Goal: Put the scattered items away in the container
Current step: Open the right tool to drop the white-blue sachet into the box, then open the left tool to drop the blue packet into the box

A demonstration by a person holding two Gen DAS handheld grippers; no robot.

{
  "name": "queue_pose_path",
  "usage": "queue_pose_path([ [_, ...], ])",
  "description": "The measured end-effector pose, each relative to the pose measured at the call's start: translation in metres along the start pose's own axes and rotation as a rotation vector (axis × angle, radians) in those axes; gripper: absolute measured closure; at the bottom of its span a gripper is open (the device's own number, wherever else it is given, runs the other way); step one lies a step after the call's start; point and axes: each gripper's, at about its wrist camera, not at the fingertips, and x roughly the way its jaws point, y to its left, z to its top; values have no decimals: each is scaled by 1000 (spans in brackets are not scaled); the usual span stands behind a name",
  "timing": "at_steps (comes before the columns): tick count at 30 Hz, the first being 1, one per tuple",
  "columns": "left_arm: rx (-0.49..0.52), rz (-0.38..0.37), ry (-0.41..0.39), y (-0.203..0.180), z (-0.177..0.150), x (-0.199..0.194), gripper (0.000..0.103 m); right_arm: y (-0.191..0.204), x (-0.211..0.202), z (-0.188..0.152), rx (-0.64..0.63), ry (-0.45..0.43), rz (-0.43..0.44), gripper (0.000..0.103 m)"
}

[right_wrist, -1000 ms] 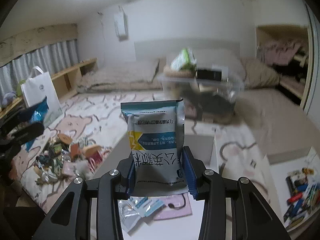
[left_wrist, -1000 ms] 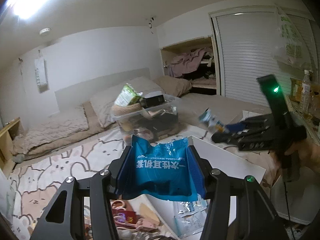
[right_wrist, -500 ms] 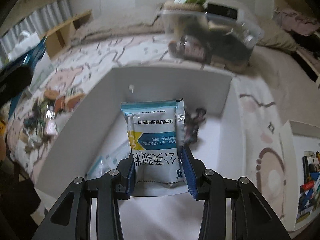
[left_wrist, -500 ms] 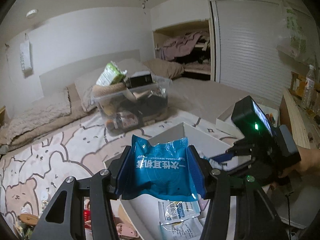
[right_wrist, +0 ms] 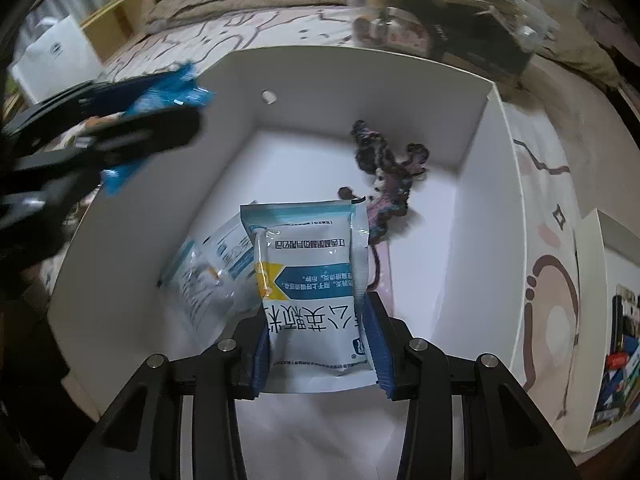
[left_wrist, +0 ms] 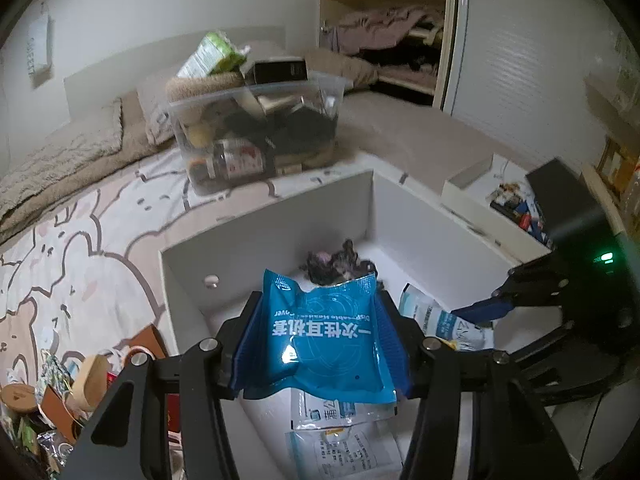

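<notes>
Left gripper [left_wrist: 320, 340] clamped on a blue foil packet [left_wrist: 320, 340], pads pressing both its sides, jaws partly closed around it; lower centre of the left wrist view, hanging over the white box [left_wrist: 256, 236]. Right gripper [right_wrist: 318, 332] likewise closed on a white-and-blue sachet [right_wrist: 312, 292], printed text upside down to the camera, held upright at bottom centre of the right wrist view, down inside the box. In the left view the right gripper shows at the right edge, its blue pad on the sachet [left_wrist: 440, 320] there.

Box floor: a dark purple tangled scrunchie-like thing [right_wrist: 384, 172] toward the far wall, upper centre right; clear-and-white flat sachets [right_wrist: 208, 268] lying lower left beside the held sachet. More flat sachets [left_wrist: 340, 432] below the blue packet in the left view.

Outside the box: heap of scattered small items [left_wrist: 60, 392] on the bear-print bedspread [left_wrist: 80, 240], bottom left of left view. Clear plastic bin [left_wrist: 256, 132] packed full, upper centre, behind the box. A shallow white tray [right_wrist: 616, 340] with small items at right edge of right view.
</notes>
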Motion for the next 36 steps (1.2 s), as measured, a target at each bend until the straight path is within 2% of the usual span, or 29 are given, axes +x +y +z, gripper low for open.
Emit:
queue_pose_path([
  [5, -4, -21, 30, -2, -2, 6, 49, 12, 10, -6, -114, 90, -25, 58],
  [7, -18, -32, 35, 1, -1, 7, 49, 16, 14, -8, -152, 109, -35, 47],
  [9, -30, -39, 42, 3, 0, 9, 49, 22, 16, -10, -182, 114, -29, 29],
  [14, -21, -48, 80, 1, -1, 17, 49, 28, 10, -11, -208, 88, -30, 22],
  [22, 6, -62, 153, -3, -6, 29, 49, 30, 7, -8, -198, 58, 6, 19],
  [29, 18, -63, 184, -4, -10, 31, 49, 30, 3, -5, -164, 35, 34, 19],
  [31, 37, -43, 184, -7, -11, 31, 43, 28, 2, -4, -152, 30, 45, 19],
  [35, 51, -38, 175, -11, -12, 26, 18, 25, 5, -3, -138, 30, 40, 19],
  [36, 53, -36, 173, -11, -12, 26, 17, 25, 5, -2, -137, 30, 40, 19],
])
